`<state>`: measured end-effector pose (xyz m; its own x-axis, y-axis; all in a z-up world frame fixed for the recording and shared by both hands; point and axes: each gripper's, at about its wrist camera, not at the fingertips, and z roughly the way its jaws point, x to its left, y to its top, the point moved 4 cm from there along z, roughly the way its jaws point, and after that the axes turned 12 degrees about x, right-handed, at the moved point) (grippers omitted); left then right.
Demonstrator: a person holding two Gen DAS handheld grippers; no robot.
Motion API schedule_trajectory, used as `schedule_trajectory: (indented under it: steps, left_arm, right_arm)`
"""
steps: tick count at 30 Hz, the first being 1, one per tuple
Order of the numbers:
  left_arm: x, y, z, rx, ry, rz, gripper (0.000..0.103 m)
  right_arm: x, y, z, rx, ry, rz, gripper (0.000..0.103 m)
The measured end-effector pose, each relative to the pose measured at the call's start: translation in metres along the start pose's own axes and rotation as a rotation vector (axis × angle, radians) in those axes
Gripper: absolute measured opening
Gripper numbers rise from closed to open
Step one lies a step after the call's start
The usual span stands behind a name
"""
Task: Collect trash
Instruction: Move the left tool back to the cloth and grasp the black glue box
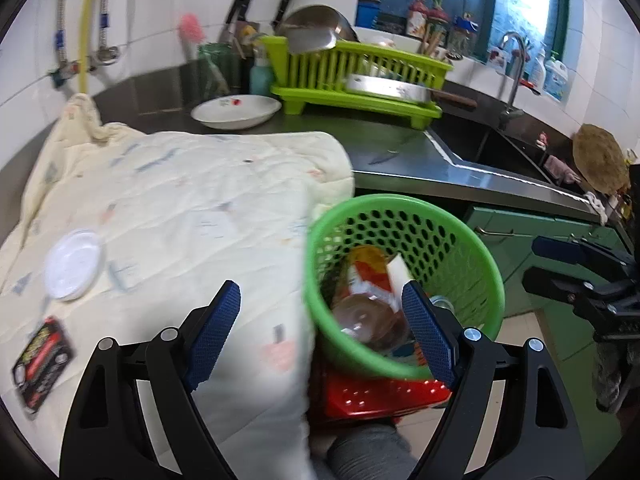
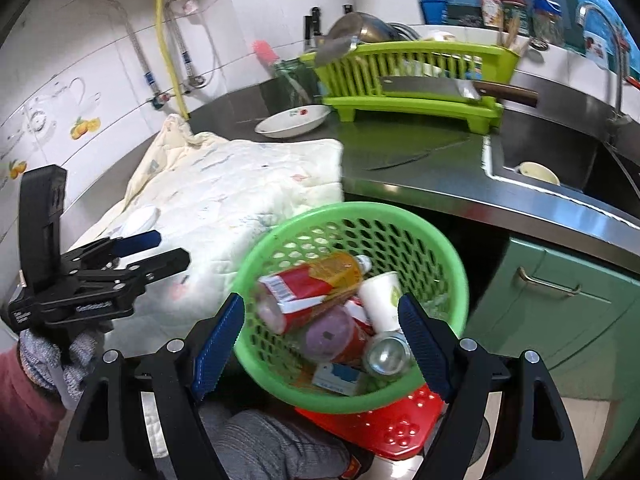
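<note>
1. Left gripper (image 1: 320, 334): jaws wide, nothing between the pads; only quilt and basket rim behind the gap.
2. Right gripper (image 2: 320, 342): jaws wide too, empty, aimed down at the basket's mouth.
3. Green basket (image 2: 448, 248) at 12 o'clock from the right jaws, just off the counter's front edge, perched on a red stool (image 2: 404, 428); probably set low there so trash can be dropped in from above.
4. Inside the basket: a red-labelled bottle (image 2: 316, 286), a paper cup (image 2: 382, 296), a can (image 2: 388, 354) and a small carton (image 2: 340, 376), lying tumbled against each other, so apparently much collecting done.
5. Cream quilt (image 1: 180, 200) at 10 o'clock from the left jaws, spread over the counter (image 1: 400, 156), its corner overhanging beside the basket.
6. Still on the quilt, well apart from the basket: a white round lid (image 1: 74, 264) at 9 o'clock and a dark red-and-black packet (image 1: 42, 360) at 8 o'clock near the view's edge; likely the remaining trash, nearer the left jaws.
7. Farther out at 12 o'clock: a white dish (image 1: 236, 110), a lime dish rack (image 1: 356, 76) with a cleaver across it, and the sink (image 2: 560, 160) at 2 o'clock holding a cup; kitchenware, judged not trash.
8. Blur on the quilt and packet makes the packet's print unreadable.
</note>
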<state>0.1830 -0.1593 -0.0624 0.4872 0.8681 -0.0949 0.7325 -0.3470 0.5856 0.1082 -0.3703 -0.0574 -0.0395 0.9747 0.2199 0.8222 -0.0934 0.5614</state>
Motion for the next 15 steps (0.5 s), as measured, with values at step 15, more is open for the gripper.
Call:
schedule_trajectory:
  steps: [15]
  left_arm:
    - [0.123, -0.052, -0.067, 0.033, 0.198, -0.017, 0.077]
  right_arm:
    - [0.110, 0.023, 0.021, 0.026, 0.105, -0.174, 0.076]
